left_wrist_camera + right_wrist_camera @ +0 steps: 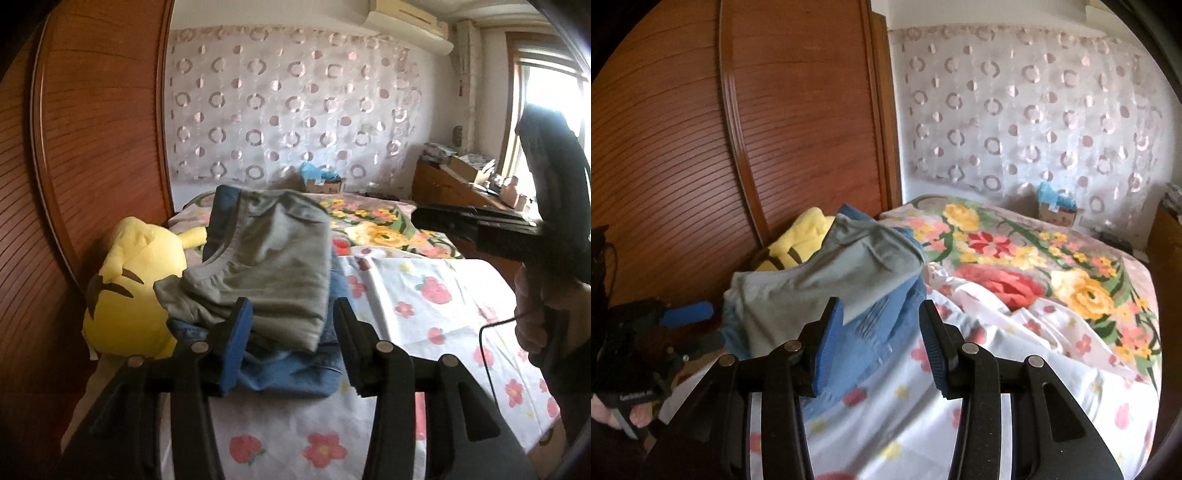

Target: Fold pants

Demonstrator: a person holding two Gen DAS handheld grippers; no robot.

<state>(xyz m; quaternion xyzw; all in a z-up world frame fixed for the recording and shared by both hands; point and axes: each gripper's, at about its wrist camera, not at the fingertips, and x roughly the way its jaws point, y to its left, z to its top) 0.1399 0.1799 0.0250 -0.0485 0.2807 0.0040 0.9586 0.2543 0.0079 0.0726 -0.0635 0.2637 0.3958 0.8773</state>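
Folded grey-green pants (266,258) lie on top of folded blue jeans (288,373) as a small stack on the bed. My left gripper (291,332) is open, its blue pads standing either side of the stack's near edge without pressing on it. In the right wrist view the same grey-green pants (827,284) and jeans (886,332) lie just beyond my right gripper (881,332), which is open with nothing gripped. The left gripper (698,328) shows at the left of that view. From the left wrist view the right gripper (419,219) is seen side-on, held by a hand (532,306).
A yellow plush toy (133,288) leans against the stack's left side, by the wooden wardrobe (92,147). A white flowered sheet (424,314) covers the near bed, a bright floral blanket (1034,266) the far part. A cardboard box (325,182) and a cluttered desk (450,184) stand beyond.
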